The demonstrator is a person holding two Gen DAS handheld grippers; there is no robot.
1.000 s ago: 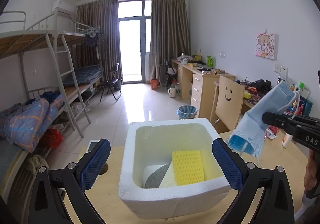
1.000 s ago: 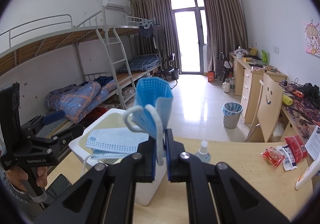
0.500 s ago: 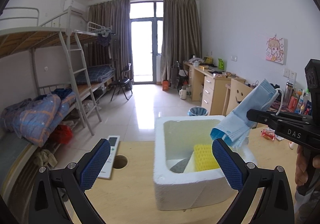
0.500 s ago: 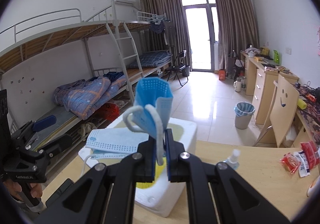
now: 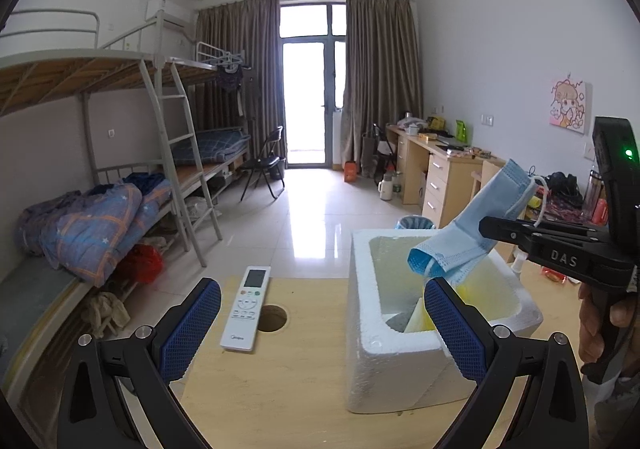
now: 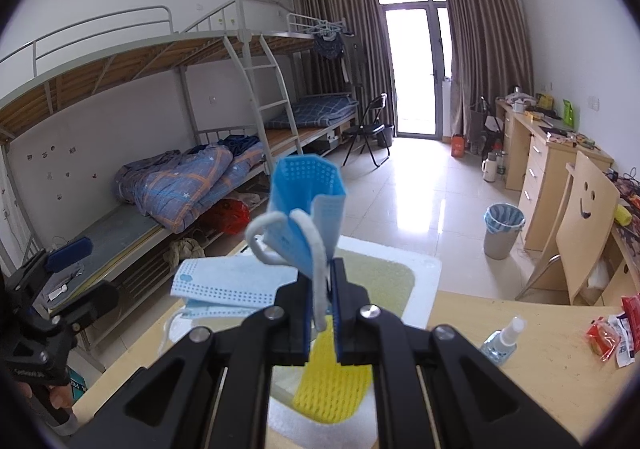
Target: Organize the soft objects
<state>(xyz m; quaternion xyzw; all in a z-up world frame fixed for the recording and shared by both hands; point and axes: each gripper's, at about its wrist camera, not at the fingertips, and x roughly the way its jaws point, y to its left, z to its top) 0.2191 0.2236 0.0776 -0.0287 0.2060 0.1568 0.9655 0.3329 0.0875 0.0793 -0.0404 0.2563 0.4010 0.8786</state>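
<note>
Currently the step in hand is the transfer of a blue face mask (image 6: 306, 209) to the white foam box (image 5: 404, 365). The right gripper (image 6: 320, 305) has its jaws closed on the mask and one ear loop; the mask body stands up beyond the jaws and, in the left wrist view, hangs above the open top of the box. The left gripper (image 5: 320, 325) has its jaws wide open and holds nothing. Inside the box lie a yellow foam net (image 6: 334, 381) and a grey item, partly hidden. A second mask (image 6: 230, 283) appears to rest on the near-left rim of the box, though its contact there cannot be confirmed. A white remote control (image 5: 246, 309) lies on the surface just beside a round cable hole, apart from the box. The next move probably calls for lowering the right gripper until the mask is below the rim, then opening the jaws; the ear loop may snag on a jaw. Compared with one second earlier, the box has shifted from centre to right in the left wrist view, the remote has come fully into view, and the mask is now over the box interior, not beside it.
</note>
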